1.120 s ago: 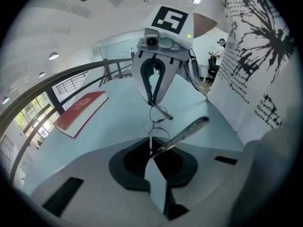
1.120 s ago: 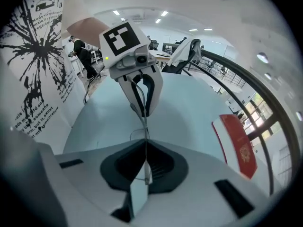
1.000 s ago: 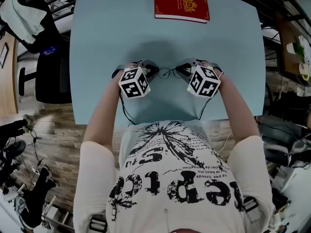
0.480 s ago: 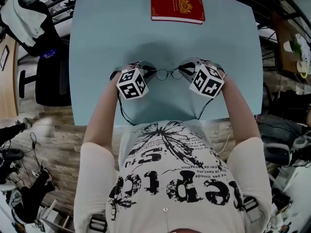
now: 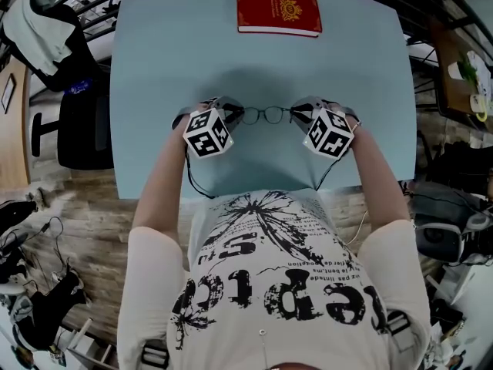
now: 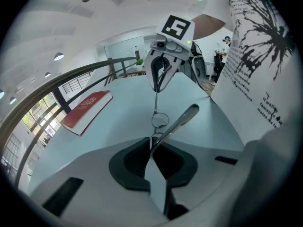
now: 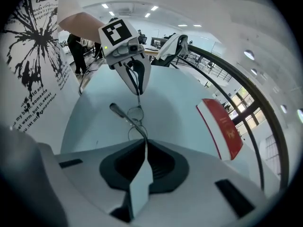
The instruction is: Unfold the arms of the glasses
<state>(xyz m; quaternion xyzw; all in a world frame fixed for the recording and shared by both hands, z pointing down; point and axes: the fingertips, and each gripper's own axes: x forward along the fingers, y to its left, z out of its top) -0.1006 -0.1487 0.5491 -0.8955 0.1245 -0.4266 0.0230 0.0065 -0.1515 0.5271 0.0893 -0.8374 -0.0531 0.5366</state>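
Thin wire-rimmed glasses (image 5: 266,115) hang just above the light blue table (image 5: 154,68), stretched between my two grippers. My left gripper (image 5: 235,115) is shut on the frame's left end. In the left gripper view its jaws (image 6: 152,145) pinch that end, and one arm (image 6: 182,122) sticks out toward the person's shirt. My right gripper (image 5: 296,115) grips the frame's right end. Its jaws (image 7: 143,143) are opening slightly, with the pads still on the frame. Another arm (image 7: 122,113) juts from there toward the shirt. Each gripper view shows the opposite gripper across the lenses.
A red book (image 5: 279,11) lies at the table's far edge, also visible as the book (image 6: 85,109) and the book (image 7: 221,126) in the gripper views. Chairs and cables crowd the floor on both sides. The person's torso (image 5: 269,284) stands close to the table's near edge.
The right gripper has moved to the right, away from the left one. The glasses now lie straight and fully in view between them. The left gripper has stayed in place.
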